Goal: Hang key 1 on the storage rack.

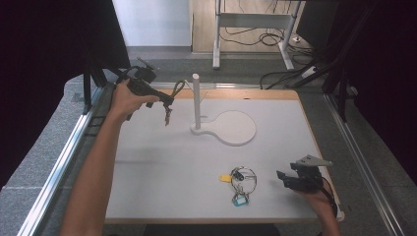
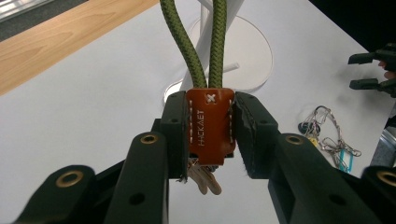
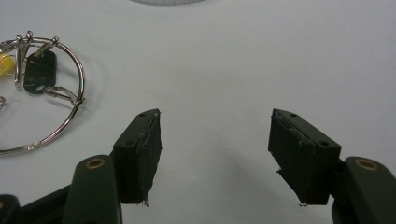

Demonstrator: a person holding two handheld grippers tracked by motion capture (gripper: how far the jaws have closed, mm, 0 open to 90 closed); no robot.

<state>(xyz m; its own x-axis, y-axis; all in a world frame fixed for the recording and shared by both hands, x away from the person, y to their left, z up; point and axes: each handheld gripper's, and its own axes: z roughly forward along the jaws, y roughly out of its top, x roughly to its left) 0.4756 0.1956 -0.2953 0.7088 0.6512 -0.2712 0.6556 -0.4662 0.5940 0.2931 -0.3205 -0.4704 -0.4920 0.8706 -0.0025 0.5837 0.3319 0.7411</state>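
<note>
My left gripper (image 1: 168,102) is raised at the back left of the white table, shut on an orange leather tag (image 2: 209,125) of a key fob. Its green cord loop (image 2: 205,42) rises from the tag toward the white post (image 1: 196,101), and keys (image 1: 167,116) hang below. The post stands on a round white base (image 1: 236,128). At the front right my right gripper (image 1: 284,178) rests low over the table, open, with nothing between its jaws (image 3: 215,154). Left of it lies a bunch of wire key rings (image 1: 242,183) with yellow, black and blue tags; the big ring (image 3: 51,88) shows in the right gripper view.
The white board (image 1: 162,167) sits on a wooden table top whose edge (image 1: 265,93) shows at the back. Metal rails (image 1: 59,167) run along both sides. Black curtains, a desk frame (image 1: 253,22) and floor cables lie beyond.
</note>
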